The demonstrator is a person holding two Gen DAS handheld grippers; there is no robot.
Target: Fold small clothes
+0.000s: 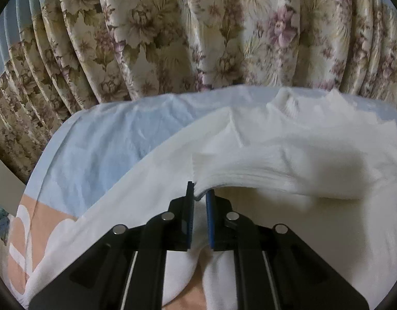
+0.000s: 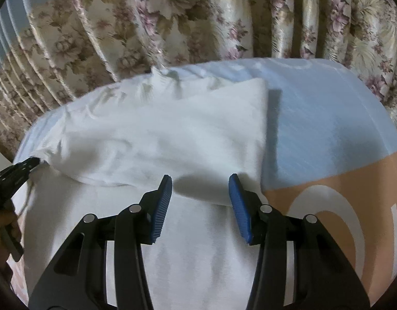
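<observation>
A white garment (image 1: 288, 139) (image 2: 159, 129) lies on a bed sheet. In the left wrist view my left gripper (image 1: 200, 193) is shut on a lifted edge of the garment, which arches from its blue pads to the right, blurred. In the right wrist view my right gripper (image 2: 200, 180) stands open just above the garment's folded-over edge, with only flat cloth between its blue fingers (image 2: 163, 201). The left gripper (image 2: 20, 173) shows at the left edge of that view, holding the fold's left end.
The bed sheet (image 2: 327, 129) is pale blue with an orange band and white shapes (image 2: 335, 206) at the right. A floral curtain (image 1: 198, 31) hangs close behind the bed. A person's hand (image 2: 4, 222) shows at the far left.
</observation>
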